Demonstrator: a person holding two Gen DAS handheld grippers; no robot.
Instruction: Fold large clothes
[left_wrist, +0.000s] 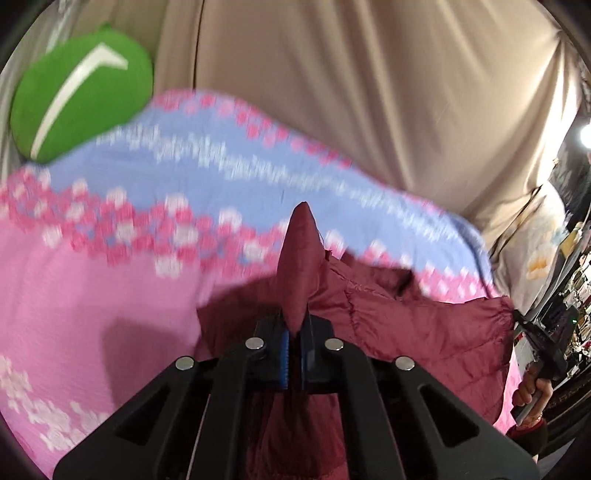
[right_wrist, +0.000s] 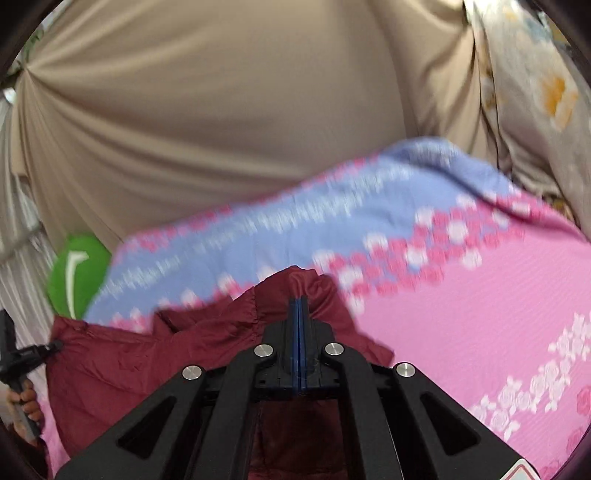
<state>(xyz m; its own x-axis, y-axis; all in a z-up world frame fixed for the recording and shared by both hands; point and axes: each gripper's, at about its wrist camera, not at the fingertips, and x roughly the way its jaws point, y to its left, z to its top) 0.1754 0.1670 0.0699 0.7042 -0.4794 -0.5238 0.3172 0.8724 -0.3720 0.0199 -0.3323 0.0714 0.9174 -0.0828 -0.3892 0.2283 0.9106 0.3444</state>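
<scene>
- Landmark: pink and lilac floral bedsheet (left_wrist: 92, 280), spread over the bed, with a green cushion with a white stripe (left_wrist: 81, 107) at its far edge.
- Task item: dark maroon quilted jacket (left_wrist: 424, 325), lying on the bedsheet's near side, stretched between both tools.
- Left gripper (left_wrist: 293, 332): fingers pinching a raised fold of maroon fabric.
- Right gripper (right_wrist: 297, 314): blue pads pressed together on the jacket's edge.
- Step judged in hand: lifting one edge to begin a fold.
- Next move likely calls for carrying both corners evenly across the bedsheet, keeping the edge taut and level.
</scene>
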